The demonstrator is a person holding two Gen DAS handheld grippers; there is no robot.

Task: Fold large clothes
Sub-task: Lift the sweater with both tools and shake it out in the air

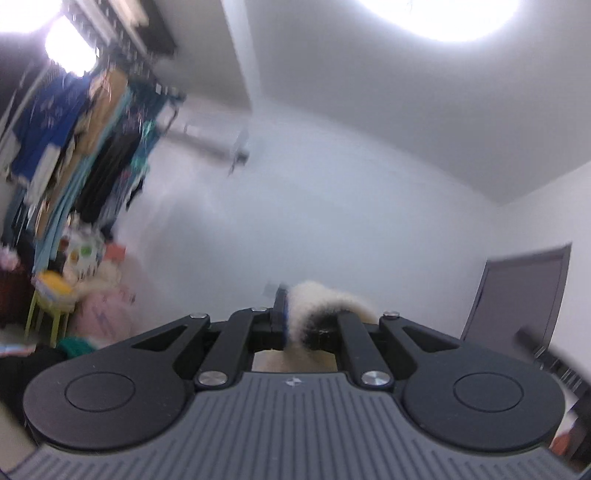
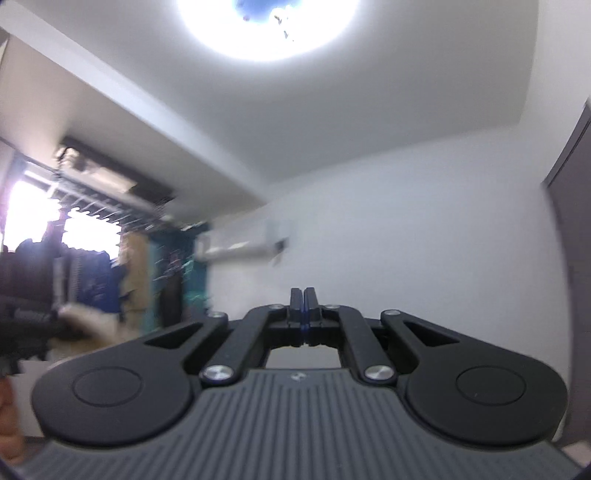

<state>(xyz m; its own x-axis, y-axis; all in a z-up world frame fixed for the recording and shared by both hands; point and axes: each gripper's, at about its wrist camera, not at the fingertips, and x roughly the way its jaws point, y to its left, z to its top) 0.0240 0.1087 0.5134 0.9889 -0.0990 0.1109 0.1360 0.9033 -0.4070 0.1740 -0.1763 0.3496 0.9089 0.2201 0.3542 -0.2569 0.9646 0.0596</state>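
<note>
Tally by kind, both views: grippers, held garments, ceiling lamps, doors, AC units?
Grippers: 2 (left gripper, right gripper)
Fluffy garment: 1
Ceiling lamp: 1
Door: 1
AC unit: 1
Total: 6

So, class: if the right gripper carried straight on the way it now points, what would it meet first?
The right gripper, fingers shut, aims slightly upward at the bare white wall. Nothing shows in between, so probably the wall, though its distance is unclear.

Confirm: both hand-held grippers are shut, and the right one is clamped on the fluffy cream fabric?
Wrong side. The left hand-held gripper is clamped on the fluffy cream fabric, as the left wrist view shows; the right hand-held gripper is shut with nothing visible between its fingers.
</note>
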